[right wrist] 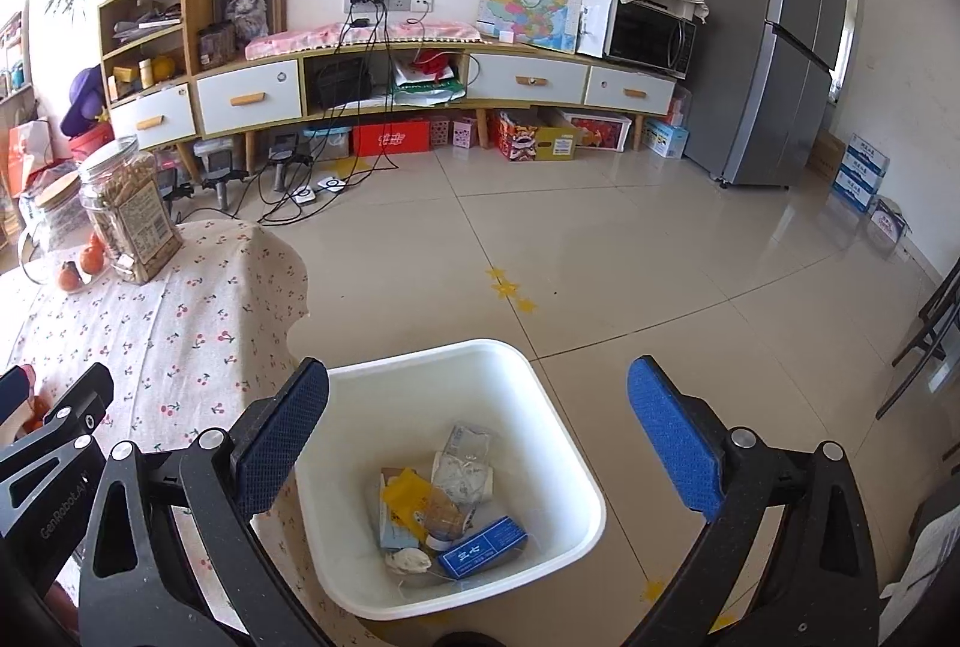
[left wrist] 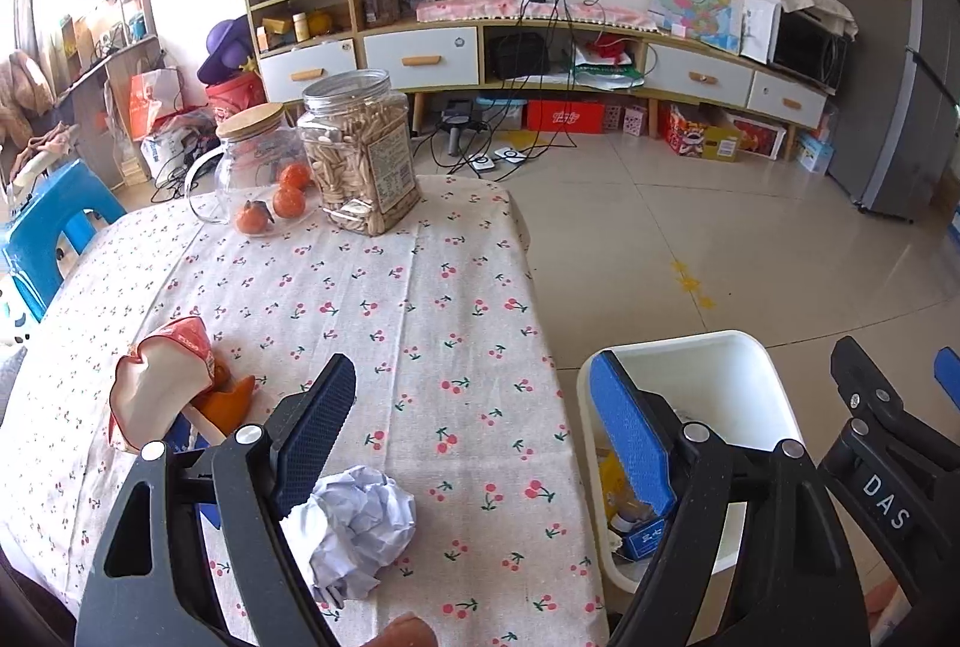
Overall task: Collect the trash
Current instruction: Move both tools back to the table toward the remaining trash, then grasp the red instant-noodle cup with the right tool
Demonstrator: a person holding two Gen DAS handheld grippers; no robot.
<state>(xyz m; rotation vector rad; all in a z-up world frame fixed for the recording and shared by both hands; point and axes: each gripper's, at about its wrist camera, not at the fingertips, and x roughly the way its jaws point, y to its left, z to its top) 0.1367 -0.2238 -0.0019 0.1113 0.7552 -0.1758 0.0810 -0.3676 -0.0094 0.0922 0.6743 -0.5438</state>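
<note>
— Two grippers, what are their jaws doing?
— Left gripper (left wrist: 480, 443) and right gripper (right wrist: 480, 443) both stand wide apart, gripping nothing.
— And the trash?
— A crumpled paper ball (left wrist: 360, 521) lies on the surface (left wrist: 420, 287), beside the white bin (right wrist: 420, 365); a torn red wrapper (left wrist: 168, 377) lies farther from the bin. Boxes and wrappers fill the bin's bottom.
</note>
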